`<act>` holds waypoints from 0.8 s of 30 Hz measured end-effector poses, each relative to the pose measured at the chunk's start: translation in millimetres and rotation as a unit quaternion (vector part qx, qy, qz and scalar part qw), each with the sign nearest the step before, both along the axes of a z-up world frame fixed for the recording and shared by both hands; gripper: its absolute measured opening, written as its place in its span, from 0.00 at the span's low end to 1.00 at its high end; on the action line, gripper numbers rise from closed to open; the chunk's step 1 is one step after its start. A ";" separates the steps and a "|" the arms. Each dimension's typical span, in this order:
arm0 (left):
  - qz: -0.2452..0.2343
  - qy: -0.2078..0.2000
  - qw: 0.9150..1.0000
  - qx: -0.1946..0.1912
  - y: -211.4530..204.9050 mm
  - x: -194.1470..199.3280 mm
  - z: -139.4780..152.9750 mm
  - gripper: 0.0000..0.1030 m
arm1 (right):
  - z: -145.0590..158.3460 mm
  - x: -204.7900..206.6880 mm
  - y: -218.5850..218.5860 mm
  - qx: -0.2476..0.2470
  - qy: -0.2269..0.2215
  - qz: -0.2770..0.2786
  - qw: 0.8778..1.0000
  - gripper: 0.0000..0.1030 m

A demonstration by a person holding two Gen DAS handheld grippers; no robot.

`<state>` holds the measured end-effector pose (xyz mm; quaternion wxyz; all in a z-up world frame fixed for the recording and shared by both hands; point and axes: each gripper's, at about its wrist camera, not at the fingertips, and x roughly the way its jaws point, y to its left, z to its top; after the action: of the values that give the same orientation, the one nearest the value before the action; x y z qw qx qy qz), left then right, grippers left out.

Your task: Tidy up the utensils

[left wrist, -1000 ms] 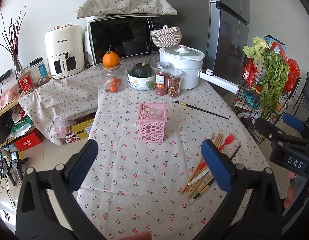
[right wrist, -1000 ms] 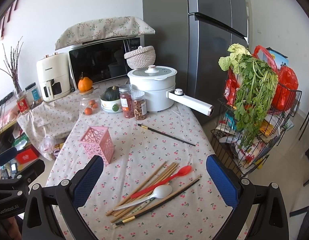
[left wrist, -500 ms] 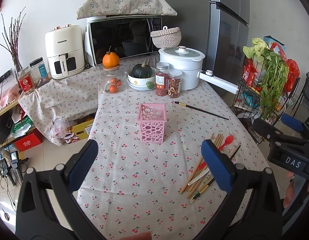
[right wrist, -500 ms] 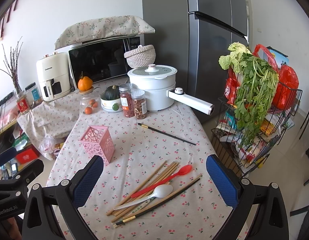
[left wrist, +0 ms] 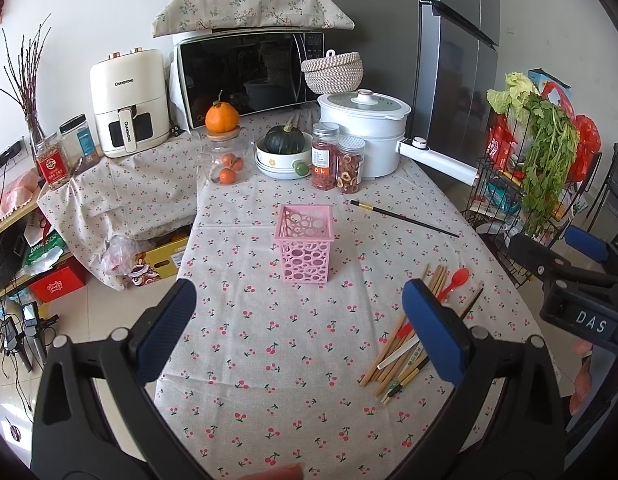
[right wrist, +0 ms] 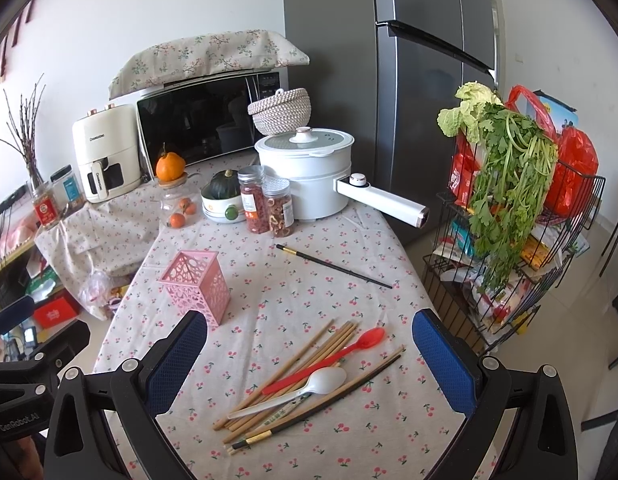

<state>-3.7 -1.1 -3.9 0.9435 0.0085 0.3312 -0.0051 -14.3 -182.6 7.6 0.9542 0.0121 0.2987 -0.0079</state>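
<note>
A pink perforated holder point(left wrist: 305, 243) stands upright and empty mid-table; it also shows in the right wrist view point(right wrist: 197, 286). A pile of wooden chopsticks point(right wrist: 297, 364), a red spoon point(right wrist: 329, 356), a white spoon point(right wrist: 297, 390) and a dark chopstick point(right wrist: 329, 396) lies near the front right. The pile also shows in the left wrist view point(left wrist: 409, 332). A single black chopstick point(right wrist: 333, 266) lies further back. My left gripper point(left wrist: 299, 330) is open and empty, short of the holder. My right gripper point(right wrist: 311, 354) is open and empty above the pile.
At the table's back stand a white pot point(right wrist: 309, 172) with a long handle point(right wrist: 383, 202), two jars point(right wrist: 265, 206), a bowl with a squash point(right wrist: 223, 196) and a glass jar point(right wrist: 177, 208). A wire rack with greens point(right wrist: 509, 216) stands right of the table.
Both grippers have shifted very slightly; the right gripper has edged a little to the left. Nothing on the table has moved.
</note>
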 end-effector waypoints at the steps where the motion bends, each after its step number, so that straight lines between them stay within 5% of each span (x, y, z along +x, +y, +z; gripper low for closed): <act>1: 0.000 0.001 1.000 0.000 0.3 0.9 -0.9 0.99 | -1.4 0.5 1.0 0.001 0.001 0.000 1.000 1.00; 14: -0.012 0.001 1.000 -0.002 -2.5 20.0 -12.8 0.99 | -5.9 19.8 -18.0 -0.017 0.046 -0.034 0.998 1.00; 19: -0.075 0.072 0.995 0.000 -18.0 50.1 -25.3 0.99 | -5.2 39.7 -46.5 0.016 0.095 -0.053 0.994 1.00; 24: -0.131 0.159 0.978 -0.016 -42.3 85.8 -43.8 0.99 | -13.8 71.2 -72.3 0.022 0.149 -0.053 0.987 1.00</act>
<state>82.1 -43.4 -47.7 0.8698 0.0359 0.4733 -0.1350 57.0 -254.9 -6.2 0.8970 0.0479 0.4362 -0.0536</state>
